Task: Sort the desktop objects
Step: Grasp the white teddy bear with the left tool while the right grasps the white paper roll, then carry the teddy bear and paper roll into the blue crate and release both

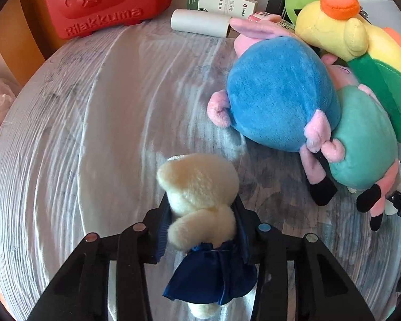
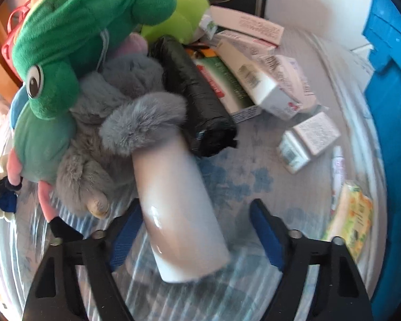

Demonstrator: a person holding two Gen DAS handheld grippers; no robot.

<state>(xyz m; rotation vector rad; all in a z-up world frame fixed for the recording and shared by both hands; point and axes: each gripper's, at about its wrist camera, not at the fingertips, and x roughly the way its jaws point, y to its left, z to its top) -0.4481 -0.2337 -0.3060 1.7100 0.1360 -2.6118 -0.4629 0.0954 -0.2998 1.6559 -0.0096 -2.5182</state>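
In the left wrist view my left gripper (image 1: 203, 214) is shut on a small cream teddy bear (image 1: 200, 187) in a navy dress, held above the round table (image 1: 93, 120). A pile of plush toys lies to the right: a blue-bodied pig (image 1: 280, 96), a teal-bodied pig (image 1: 361, 144) and a yellow and green plush (image 1: 347, 34). In the right wrist view my right gripper (image 2: 197, 219) is open, with a white roll (image 2: 179, 214) lying between its jaws, blurred. A grey furry plush (image 2: 115, 133) and a green frog plush (image 2: 74, 40) lie just left of the roll.
A red Rilakkuma case (image 1: 104, 2), a white paper roll (image 1: 200, 22) and a green-white box (image 1: 222, 1) stand at the table's far edge. In the right view a black bag roll (image 2: 200, 99), several small boxes (image 2: 259, 83), a tube (image 2: 336, 171) and a yellow packet (image 2: 353, 214) lie around. Something blue (image 2: 393, 107) stands at right.
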